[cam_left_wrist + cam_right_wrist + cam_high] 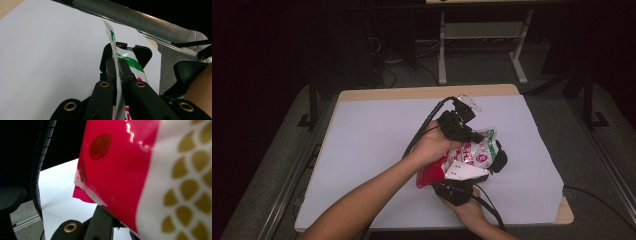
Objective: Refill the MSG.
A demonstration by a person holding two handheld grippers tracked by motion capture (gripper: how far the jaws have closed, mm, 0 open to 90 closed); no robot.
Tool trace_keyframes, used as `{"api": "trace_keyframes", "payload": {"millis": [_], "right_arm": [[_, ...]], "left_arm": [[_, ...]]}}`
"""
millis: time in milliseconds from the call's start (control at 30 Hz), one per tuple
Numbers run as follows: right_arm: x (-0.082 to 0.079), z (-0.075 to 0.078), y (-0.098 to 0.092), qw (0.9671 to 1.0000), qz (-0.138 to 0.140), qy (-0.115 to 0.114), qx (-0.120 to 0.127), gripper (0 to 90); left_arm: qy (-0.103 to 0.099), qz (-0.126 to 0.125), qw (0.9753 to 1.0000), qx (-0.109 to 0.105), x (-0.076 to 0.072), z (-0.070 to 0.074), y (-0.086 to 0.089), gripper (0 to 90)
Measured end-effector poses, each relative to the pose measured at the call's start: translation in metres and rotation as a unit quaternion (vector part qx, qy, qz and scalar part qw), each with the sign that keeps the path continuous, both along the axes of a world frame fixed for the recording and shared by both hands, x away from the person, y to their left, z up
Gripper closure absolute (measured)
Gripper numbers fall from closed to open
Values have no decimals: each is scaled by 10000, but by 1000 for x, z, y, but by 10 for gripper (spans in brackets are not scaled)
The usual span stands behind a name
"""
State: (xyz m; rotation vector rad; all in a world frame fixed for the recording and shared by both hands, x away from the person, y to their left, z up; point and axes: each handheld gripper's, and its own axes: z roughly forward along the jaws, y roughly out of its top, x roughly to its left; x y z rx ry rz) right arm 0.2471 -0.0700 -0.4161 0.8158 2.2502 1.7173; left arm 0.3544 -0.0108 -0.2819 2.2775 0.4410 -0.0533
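High view — one snack bag (462, 162) | two grippers: left gripper (472, 136), right gripper (457, 189)

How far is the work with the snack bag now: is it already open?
Done: both tongs hold the bag above the table. In hand: the left tongs are shut on its thin top edge, and the right tongs grip it from below, near the red end, though their jaws are mostly hidden. Left: no tear or opening shows yet, so the opening probably remains.
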Motion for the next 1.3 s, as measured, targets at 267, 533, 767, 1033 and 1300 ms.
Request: {"api": "trace_keyframes", "payload": {"millis": [267, 533, 767, 1033, 1300], "right_arm": [[0, -1, 1, 10000, 14, 19, -1, 900], [1, -2, 1, 10000, 19, 48, 11, 900], [0, -2, 1, 10000, 18, 49, 5, 900], [0, -2, 1, 10000, 35, 43, 6, 900], [0, -2, 2, 10000, 53, 49, 1, 900]], "left_arm": [[9, 16, 10000, 8, 1, -1, 1, 900], [47, 25, 10000, 35, 2, -3, 0, 900], [44, 16, 10000, 51, 2, -4, -1, 900], [64, 10, 9999, 88, 2, -5, -2, 900], [56, 22, 9999, 80, 3, -6, -3, 900]]}}
